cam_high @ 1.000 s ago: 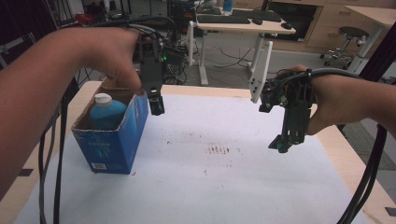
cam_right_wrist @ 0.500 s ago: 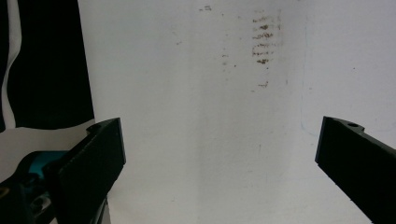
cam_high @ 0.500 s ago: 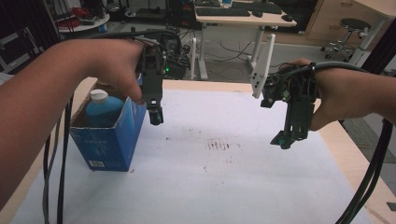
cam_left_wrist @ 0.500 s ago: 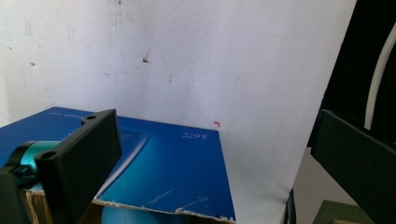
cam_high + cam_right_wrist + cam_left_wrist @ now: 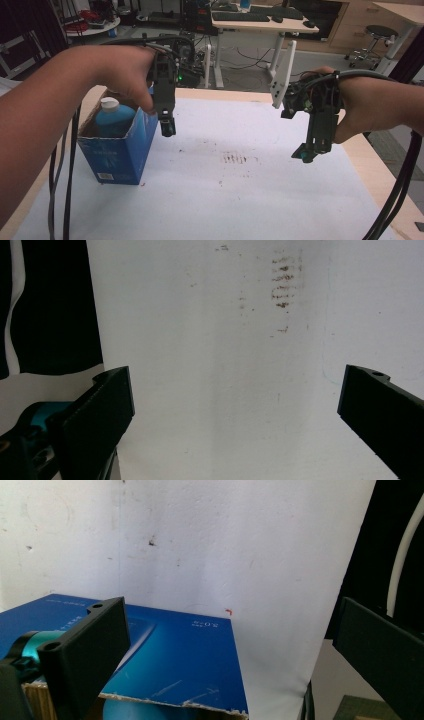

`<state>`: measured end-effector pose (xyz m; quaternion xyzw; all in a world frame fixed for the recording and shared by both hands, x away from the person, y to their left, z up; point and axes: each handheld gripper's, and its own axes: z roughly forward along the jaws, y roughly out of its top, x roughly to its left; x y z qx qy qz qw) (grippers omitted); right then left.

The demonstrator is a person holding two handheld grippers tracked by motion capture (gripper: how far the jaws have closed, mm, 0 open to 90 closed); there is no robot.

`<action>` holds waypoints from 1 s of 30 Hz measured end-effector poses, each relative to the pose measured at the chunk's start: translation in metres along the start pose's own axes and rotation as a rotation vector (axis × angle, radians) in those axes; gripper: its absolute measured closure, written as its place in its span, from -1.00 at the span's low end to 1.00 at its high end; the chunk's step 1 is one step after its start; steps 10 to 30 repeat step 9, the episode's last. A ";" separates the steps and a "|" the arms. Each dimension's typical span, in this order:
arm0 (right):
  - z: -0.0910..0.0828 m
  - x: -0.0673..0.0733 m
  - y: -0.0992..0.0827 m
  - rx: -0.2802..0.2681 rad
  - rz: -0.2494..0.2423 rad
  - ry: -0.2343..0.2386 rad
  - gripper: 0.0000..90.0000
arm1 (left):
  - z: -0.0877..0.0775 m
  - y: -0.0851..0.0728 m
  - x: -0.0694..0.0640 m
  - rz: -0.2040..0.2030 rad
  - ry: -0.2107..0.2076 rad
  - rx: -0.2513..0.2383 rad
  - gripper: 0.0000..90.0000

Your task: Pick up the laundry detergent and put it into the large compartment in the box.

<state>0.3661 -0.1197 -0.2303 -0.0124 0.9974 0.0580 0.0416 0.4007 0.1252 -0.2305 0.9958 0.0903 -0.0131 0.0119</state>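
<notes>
The blue box [image 5: 120,150] with a bottle [image 5: 114,116] inside sits near the tabletop's left edge. The left gripper [image 5: 168,129], jaws wide and empty, hangs right by its open top, so it could clip the cardboard wall and tip it. The right gripper [image 5: 308,153] is wide too, well away.

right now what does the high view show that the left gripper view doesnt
The high view alone shows the blue bottle with its white cap standing inside the blue box, both hands, and the right tongs above the white sheet. The left gripper view alone shows the left tongs with jaws wide apart, and a torn cardboard edge. Both show the box and the white sheet.
</notes>
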 end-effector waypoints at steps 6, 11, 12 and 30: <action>0.000 -0.002 -0.002 -0.001 -0.001 -0.002 -0.99 | 0.001 0.001 0.000 0.002 -0.003 0.000 -0.96; 0.001 -0.003 -0.003 0.002 0.002 -0.003 -0.99 | 0.001 0.002 0.000 0.004 0.016 0.004 -0.96; 0.001 -0.003 -0.003 0.002 0.002 -0.003 -0.99 | 0.001 0.002 0.000 0.004 0.016 0.004 -0.96; 0.001 -0.003 -0.003 0.002 0.002 -0.003 -0.99 | 0.001 0.002 0.000 0.004 0.016 0.004 -0.96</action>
